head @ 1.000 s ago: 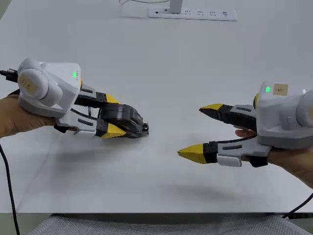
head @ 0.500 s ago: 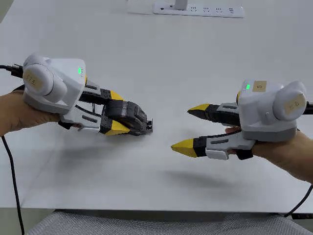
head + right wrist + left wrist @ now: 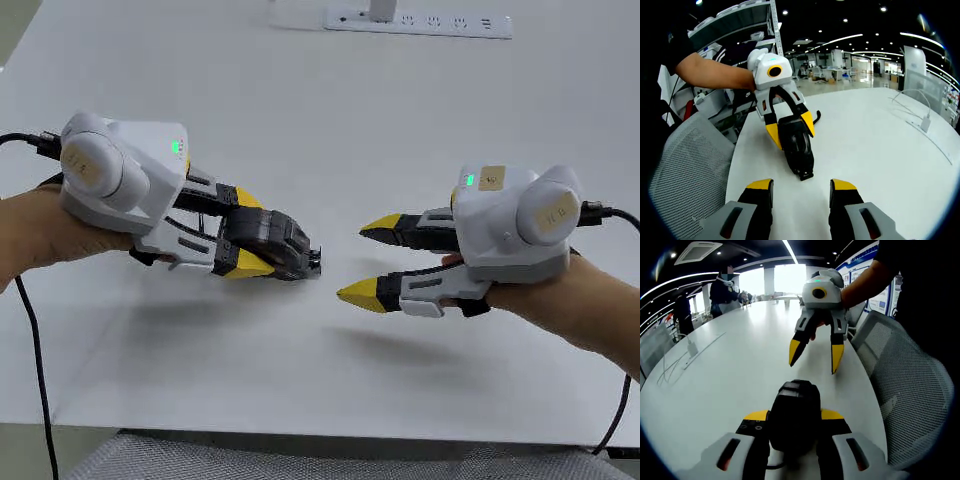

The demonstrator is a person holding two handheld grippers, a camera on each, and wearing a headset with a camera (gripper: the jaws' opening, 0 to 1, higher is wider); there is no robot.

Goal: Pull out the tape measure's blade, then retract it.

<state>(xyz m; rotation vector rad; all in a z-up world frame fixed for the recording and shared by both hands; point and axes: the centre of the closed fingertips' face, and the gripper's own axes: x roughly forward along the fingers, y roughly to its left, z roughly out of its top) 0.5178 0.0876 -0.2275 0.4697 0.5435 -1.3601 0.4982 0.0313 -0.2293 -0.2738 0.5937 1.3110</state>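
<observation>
Your left gripper (image 3: 252, 233) clamps the black tape measure (image 3: 798, 142) by its flat sides, low at the left of the white table (image 3: 330, 120). The case looks hard, smooth and fairly dense, so grip firmly. Your right gripper (image 3: 351, 262), jaws spread and empty, faces the blade's hook (image 3: 806, 175) from the right. Pinch that thin, springy tip.

The right claw (image 3: 351, 262) is now much nearer the tape measure (image 3: 268, 238) than a second ago, with less bare worktop (image 3: 330, 130) between them.
</observation>
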